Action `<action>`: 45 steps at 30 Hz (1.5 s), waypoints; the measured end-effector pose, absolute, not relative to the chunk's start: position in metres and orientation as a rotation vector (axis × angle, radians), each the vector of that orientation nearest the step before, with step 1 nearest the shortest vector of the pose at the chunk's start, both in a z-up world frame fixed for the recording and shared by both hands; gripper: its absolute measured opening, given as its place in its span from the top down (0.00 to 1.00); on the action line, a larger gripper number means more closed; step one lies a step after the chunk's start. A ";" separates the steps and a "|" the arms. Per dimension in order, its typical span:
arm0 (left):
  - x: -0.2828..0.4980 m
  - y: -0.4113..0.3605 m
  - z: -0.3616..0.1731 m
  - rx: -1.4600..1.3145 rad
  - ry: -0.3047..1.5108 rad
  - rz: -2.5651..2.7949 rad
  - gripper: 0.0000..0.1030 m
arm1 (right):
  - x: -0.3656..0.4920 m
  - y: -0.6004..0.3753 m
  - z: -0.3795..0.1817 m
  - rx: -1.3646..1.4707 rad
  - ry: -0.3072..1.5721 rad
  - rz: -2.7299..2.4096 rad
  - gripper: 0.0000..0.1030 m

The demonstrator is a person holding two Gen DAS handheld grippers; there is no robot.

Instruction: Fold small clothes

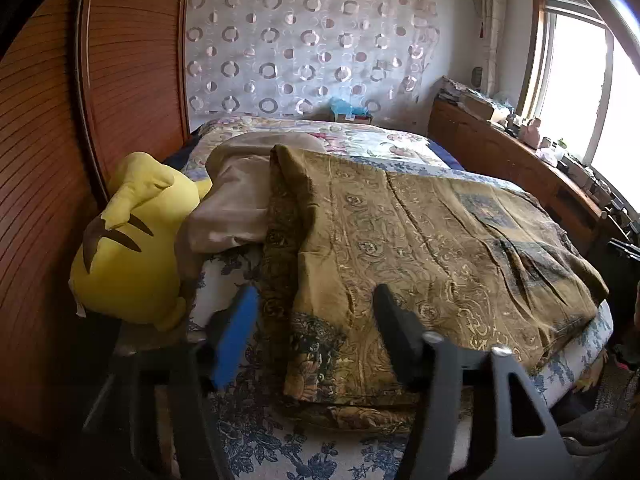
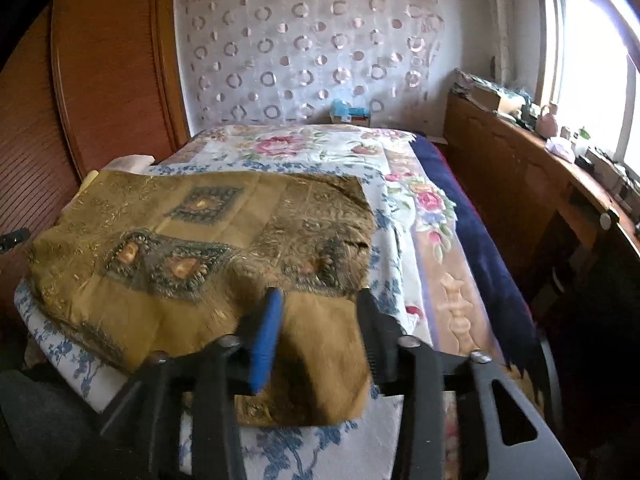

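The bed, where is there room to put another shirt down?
Free: the flowery bedspread between the gold patterned cloth and the curtain wall, and along its window side. Crowded: the wardrobe side, with the yellow plush toy and beige cloth.

A yellow plush toy (image 1: 132,240) is seen propped at the left against a wooden louvred wardrobe (image 1: 48,184). The bed is covered by a blue-flowered sheet (image 2: 320,452), with a rose-patterned quilt (image 2: 320,148) farther off. A circle-patterned curtain (image 1: 304,40) is hung behind, and a cluttered wooden counter (image 2: 520,184) (under the window) is set along the right.
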State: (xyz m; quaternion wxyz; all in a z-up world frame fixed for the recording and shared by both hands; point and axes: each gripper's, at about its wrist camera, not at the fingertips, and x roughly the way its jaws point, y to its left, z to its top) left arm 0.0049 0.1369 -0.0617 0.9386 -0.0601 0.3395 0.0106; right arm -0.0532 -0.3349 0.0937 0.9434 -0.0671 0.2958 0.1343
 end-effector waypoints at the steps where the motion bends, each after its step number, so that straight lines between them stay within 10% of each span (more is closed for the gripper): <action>1: 0.005 0.137 -0.061 -0.124 0.695 0.020 0.34 | -0.052 -0.331 0.094 -0.140 0.597 0.279 0.51; 45: 0.014 0.159 -0.118 -0.178 0.812 0.070 0.33 | 0.022 -0.257 0.015 -0.245 0.751 0.401 0.37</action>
